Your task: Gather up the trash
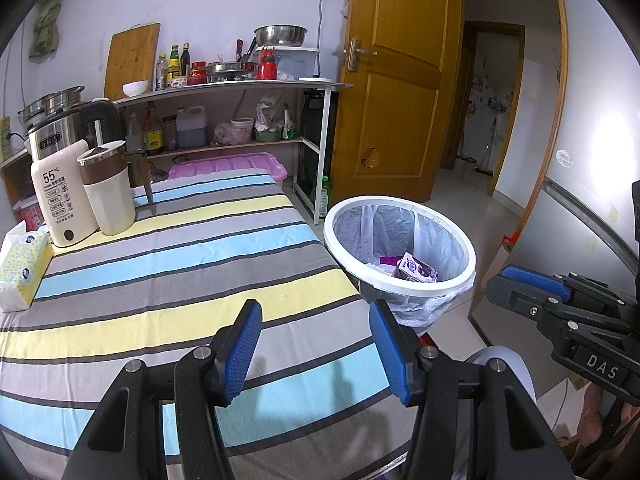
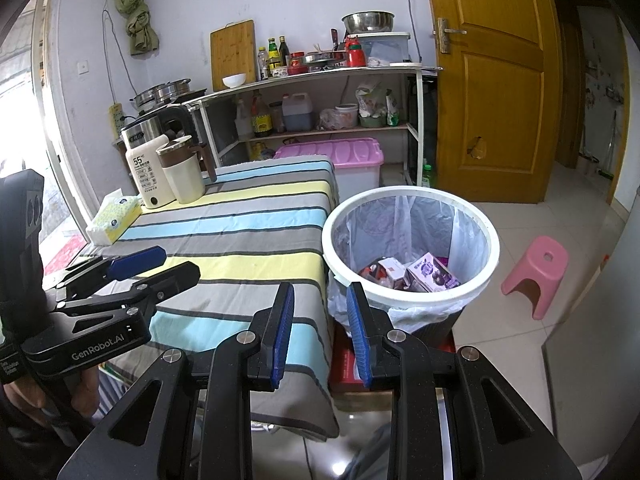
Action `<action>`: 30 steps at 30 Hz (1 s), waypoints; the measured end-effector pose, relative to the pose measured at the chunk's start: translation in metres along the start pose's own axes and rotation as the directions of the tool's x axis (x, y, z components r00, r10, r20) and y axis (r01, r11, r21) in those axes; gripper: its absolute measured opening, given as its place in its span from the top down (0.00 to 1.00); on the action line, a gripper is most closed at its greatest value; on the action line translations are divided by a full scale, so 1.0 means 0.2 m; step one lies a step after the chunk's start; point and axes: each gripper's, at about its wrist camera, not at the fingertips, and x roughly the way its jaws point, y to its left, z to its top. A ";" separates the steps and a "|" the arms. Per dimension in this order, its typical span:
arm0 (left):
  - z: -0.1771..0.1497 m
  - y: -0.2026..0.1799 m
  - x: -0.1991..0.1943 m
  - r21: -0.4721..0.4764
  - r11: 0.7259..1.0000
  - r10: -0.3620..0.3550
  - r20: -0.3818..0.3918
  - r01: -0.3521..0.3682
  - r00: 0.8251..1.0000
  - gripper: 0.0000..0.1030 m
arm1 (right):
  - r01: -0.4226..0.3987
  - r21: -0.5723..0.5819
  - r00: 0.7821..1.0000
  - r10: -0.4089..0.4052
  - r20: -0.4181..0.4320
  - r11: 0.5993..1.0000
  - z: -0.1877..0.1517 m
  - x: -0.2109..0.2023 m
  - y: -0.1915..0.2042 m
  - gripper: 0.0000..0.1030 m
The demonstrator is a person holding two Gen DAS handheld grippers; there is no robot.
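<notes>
Striped cloth in grey, blue and yellow covers the table (image 1: 168, 264), which fills the lower left of both views, with a kitchen shelf (image 2: 320, 76) and a wooden door (image 2: 492, 80) behind it. At the table's far left corner stand a kettle (image 1: 60, 200) and a lidded mug (image 1: 108, 188), with a tissue pack (image 1: 22, 268) just in front of them; they look like things in use, not rubbish.

Just beside the table's right edge, right of centre in both views, sits the bin (image 2: 412, 204), lined with a thin plastic bag, handy for dropping things straight off the cloth. In its bottom lie a purple carton (image 2: 432, 274), a red and white carton (image 2: 390, 268) and some wrappers.

At the bottom centre of its own view, the left gripper (image 1: 316, 344) hangs over the table's near edge, fingers spread apart and empty. At the bottom of its own view, the right gripper (image 2: 320, 328) points at the gap between table and bin, fingers likewise apart with nothing between them.

With no loose rubbish visible on the cloth, the collecting looks close to finished.
</notes>
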 end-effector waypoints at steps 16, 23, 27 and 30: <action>-0.01 0.01 0.00 0.001 1.000 0.014 -0.004 -0.014 1.000 0.46 | 0.000 0.000 1.000 0.000 0.001 1.000 0.00 0.00 0.00 0.73; -0.02 0.00 0.01 0.005 1.000 0.012 -0.012 -0.011 1.000 0.46 | 0.000 0.000 1.000 0.000 0.000 1.000 0.00 0.00 0.00 0.73; -0.03 -0.01 0.01 0.007 1.000 0.008 -0.014 -0.007 1.000 0.46 | 0.000 0.000 1.000 0.000 0.000 1.000 0.00 0.00 0.00 0.73; -0.02 -0.02 0.01 0.007 1.000 0.008 -0.015 -0.008 1.000 0.46 | 0.000 0.000 1.000 0.000 0.000 1.000 0.00 0.00 0.00 0.73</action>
